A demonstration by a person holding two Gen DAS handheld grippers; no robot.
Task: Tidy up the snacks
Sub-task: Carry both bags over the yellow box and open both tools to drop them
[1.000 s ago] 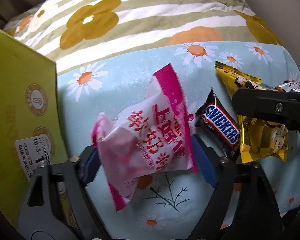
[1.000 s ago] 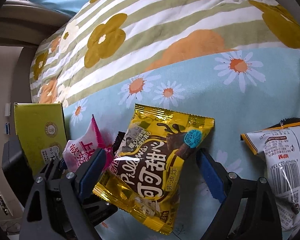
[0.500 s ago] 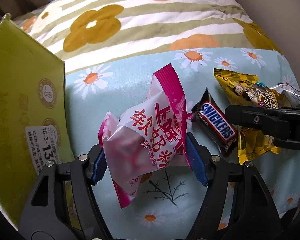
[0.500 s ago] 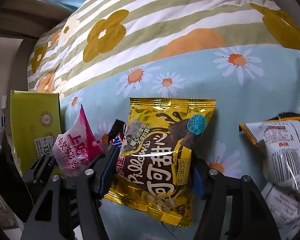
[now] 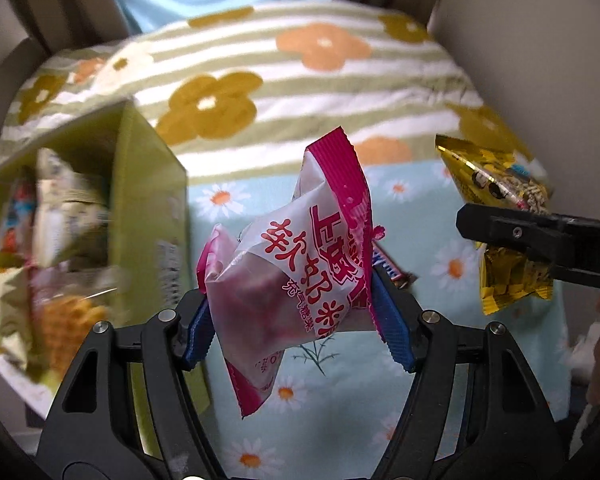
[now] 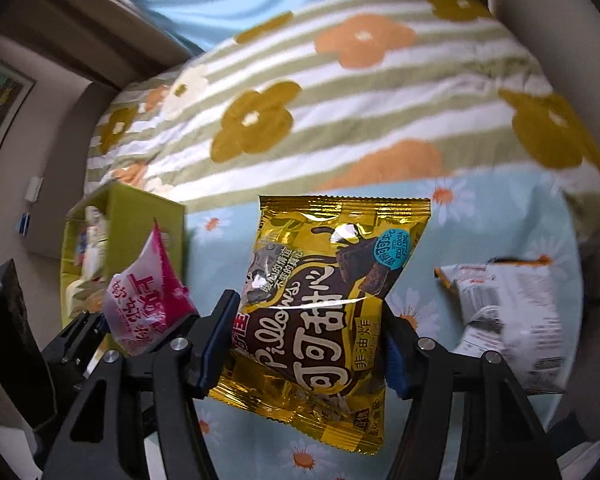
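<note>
My left gripper (image 5: 300, 320) is shut on a pink and white candy packet (image 5: 292, 264), held in the air above the daisy-print cloth. My right gripper (image 6: 312, 344) is shut on a gold Pillows cocoa snack bag (image 6: 320, 304), also lifted off the cloth. In the right wrist view the pink packet (image 6: 144, 296) and the left gripper show at the lower left. In the left wrist view the gold bag (image 5: 504, 216) hangs at the right in the right gripper's black finger (image 5: 520, 232). An open green box (image 5: 100, 216) with several snacks inside stands at the left.
A Snickers bar (image 5: 392, 268) lies on the light blue cloth (image 5: 432, 360) behind the pink packet, mostly hidden. A white snack bag (image 6: 504, 316) lies at the right in the right wrist view. A striped flower quilt (image 6: 340, 112) covers the far side. Walls close in on both sides.
Both grippers closed on their packets and lifted them up off the cloth. The view has tilted so the open top of the green box now shows.
</note>
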